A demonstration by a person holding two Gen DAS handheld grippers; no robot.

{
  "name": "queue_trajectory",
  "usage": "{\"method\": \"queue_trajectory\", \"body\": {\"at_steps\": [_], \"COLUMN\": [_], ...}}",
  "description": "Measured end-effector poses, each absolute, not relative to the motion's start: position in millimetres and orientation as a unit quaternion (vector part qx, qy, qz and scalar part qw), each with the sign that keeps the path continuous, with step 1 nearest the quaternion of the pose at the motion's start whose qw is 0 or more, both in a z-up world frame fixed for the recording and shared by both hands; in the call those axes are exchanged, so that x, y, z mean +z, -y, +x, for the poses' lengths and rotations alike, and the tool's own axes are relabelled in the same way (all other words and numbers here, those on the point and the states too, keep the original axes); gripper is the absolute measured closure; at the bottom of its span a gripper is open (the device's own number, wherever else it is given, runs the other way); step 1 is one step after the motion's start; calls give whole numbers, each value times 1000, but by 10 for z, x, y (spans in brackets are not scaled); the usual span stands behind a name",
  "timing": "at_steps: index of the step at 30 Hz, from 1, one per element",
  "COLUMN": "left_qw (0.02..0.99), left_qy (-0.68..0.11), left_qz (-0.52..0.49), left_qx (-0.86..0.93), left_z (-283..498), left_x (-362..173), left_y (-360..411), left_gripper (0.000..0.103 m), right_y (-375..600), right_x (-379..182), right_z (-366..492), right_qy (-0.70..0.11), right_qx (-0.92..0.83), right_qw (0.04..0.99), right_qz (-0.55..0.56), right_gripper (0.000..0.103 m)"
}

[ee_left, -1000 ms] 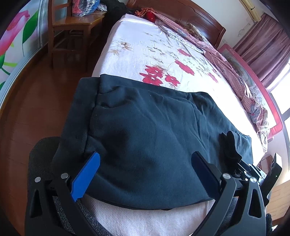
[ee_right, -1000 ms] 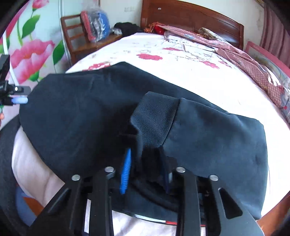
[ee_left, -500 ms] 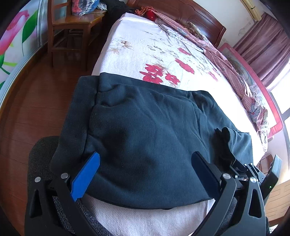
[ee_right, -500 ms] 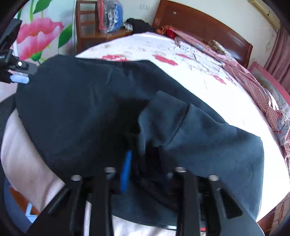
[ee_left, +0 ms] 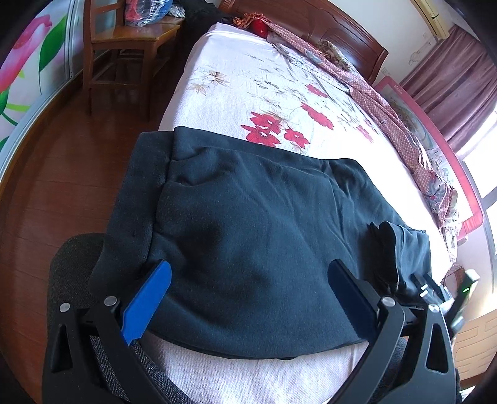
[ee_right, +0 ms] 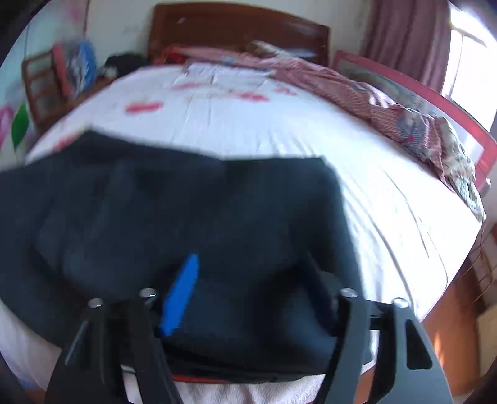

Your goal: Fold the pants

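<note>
Your right gripper (ee_right: 248,279) is opening over the pants (ee_left: 264,248), lower centre; draw back cleanly. Left gripper (ee_left: 248,279) hangs spread, empty.

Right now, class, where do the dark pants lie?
In both wrist views the pants lie folded across the near end of the bed, by its foot edge, just ahead of both claws.

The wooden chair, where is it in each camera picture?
Left wrist view: the wooden chair stands at the top left, beside the bed.
Right wrist view: the chair is blurred, at the upper left edge.
Shared landmark: the dark wooden headboard behind the bed.
</note>
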State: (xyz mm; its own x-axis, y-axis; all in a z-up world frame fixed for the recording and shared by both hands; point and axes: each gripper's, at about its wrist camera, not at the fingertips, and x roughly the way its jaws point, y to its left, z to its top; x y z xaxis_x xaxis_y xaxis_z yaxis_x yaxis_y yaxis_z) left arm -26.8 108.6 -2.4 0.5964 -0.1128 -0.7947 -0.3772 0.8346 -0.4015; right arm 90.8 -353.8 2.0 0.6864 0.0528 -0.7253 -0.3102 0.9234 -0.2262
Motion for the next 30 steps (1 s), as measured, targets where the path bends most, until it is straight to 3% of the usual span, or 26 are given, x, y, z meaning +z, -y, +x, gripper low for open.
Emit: {"method": "queue_trajectory", "body": {"at_steps": [5,9,14,22,23,25,30], "left_qw": [863,863,844,783,775,765,780], "left_qy": [-422,-425,-446,-492,-487,-479,-482], "left_qz": [-262,-262,-298,-378,-398,-422,-395], "left_qx": [89,76,18,-52,-64,-83,-59], "left_z": [-333,-420,-379,22,24,10,-58], "left_x": [181,274,12,-633,-687,-732,-646], "left_y": [-1352,-1858,-2375,-2420,-2408,-2386,-2284], "left_gripper": [2,2,2,3,6,28,45], "right_y": [3672,3391,3076,2808,2788,2758,2606], "right_x": [382,347,329,591,629,679,657], "right_z": [900,754,592,534,528,532,583], "right_qy": [-378,-408,-432,-426,-425,-425,-440], "right_qx": [129,173,206,221,220,221,226], "right_qw": [916,896,877,877,878,878,869], "right_qz": [-32,6,51,15,11,5,-2], "right_gripper": [31,29,29,29,29,29,29]}}
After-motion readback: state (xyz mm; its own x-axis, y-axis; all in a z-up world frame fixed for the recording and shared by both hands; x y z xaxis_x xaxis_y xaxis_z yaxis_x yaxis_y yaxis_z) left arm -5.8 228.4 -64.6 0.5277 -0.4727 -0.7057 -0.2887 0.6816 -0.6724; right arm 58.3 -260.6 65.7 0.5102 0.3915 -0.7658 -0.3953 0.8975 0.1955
